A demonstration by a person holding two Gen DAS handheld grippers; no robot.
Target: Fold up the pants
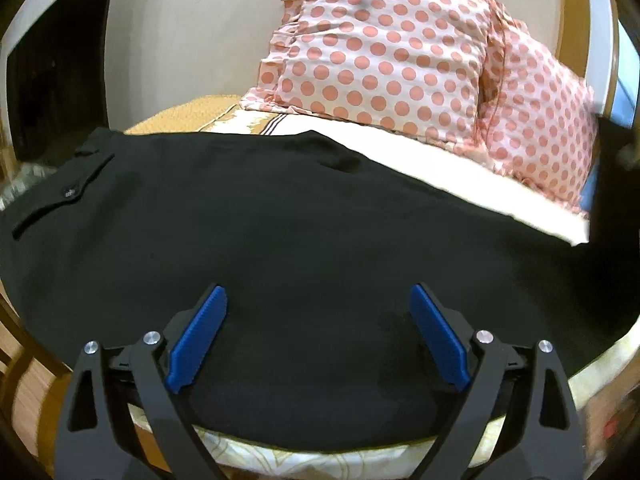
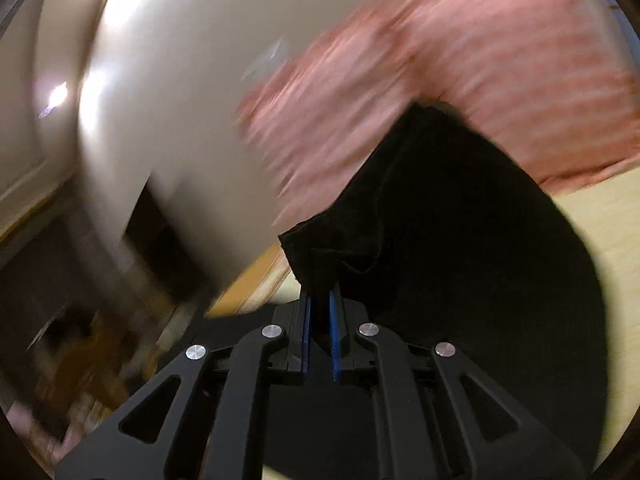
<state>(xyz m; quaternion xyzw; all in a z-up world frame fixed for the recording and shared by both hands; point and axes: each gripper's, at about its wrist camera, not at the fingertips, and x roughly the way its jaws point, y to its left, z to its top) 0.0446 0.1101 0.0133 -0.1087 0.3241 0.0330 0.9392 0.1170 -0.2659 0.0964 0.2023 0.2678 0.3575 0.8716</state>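
Black pants lie spread across the bed, with a buttoned pocket flap at the far left. My left gripper is open, its blue pads wide apart just above the near part of the pants, holding nothing. In the right wrist view, my right gripper is shut on an edge of the black pants and holds the cloth lifted off the bed. That view is blurred by motion.
A pink polka-dot pillow rests at the head of the bed, also blurred in the right wrist view. A cream patterned bedsheet lies under the pants. A pale wall stands behind. The wooden bed edge shows at left.
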